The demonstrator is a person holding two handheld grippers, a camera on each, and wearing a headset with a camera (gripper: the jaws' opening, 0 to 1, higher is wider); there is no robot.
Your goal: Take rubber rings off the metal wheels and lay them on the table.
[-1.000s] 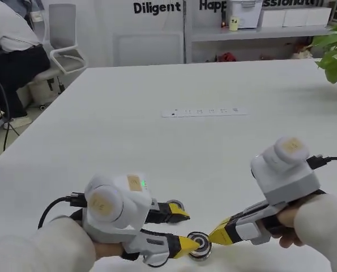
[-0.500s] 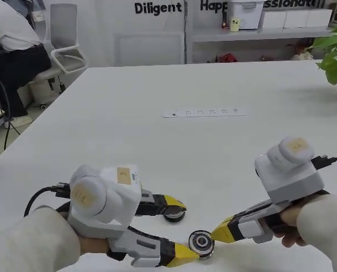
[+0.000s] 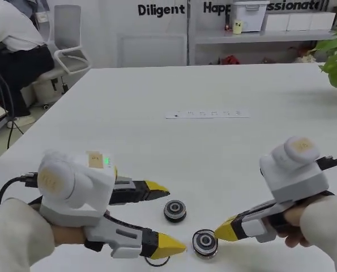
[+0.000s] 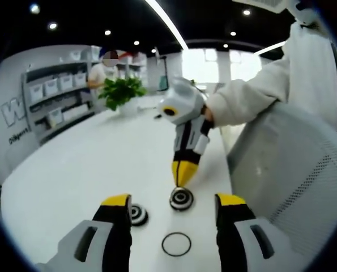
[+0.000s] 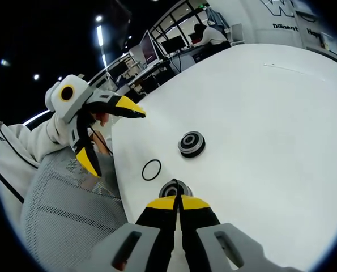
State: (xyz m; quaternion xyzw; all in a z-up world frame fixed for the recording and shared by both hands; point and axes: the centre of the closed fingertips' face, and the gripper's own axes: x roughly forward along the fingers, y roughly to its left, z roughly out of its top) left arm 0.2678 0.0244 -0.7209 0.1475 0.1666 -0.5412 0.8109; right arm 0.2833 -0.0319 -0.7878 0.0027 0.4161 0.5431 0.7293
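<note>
Two metal wheels lie near the table's front edge, one (image 3: 175, 210) a little farther off and one (image 3: 205, 242) closer to me. A thin black rubber ring (image 3: 157, 262) lies flat on the table, partly under my left gripper's lower jaw. My left gripper (image 3: 167, 218) is open, jaws wide apart and empty. From the left gripper view the ring (image 4: 176, 244) sits between the jaws, with both wheels (image 4: 181, 198) (image 4: 137, 215) just beyond. My right gripper (image 3: 219, 233) is shut, its tip touching the nearer wheel (image 5: 174, 188). The other wheel (image 5: 191, 143) and the ring (image 5: 152, 169) lie beyond that tip.
A white power strip (image 3: 207, 113) lies flat mid-table. A green plant (image 3: 335, 56) leans in at the far right. Off the table's far left, a person (image 3: 9, 39) sits beside an office chair (image 3: 66, 39). Shelves with boxes (image 3: 244, 14) stand behind.
My left gripper has drawn back to the left, away from the nearer wheel, with its jaws spread wider. A black ring now shows on the table beneath it. The right gripper has stayed at the wheel.
</note>
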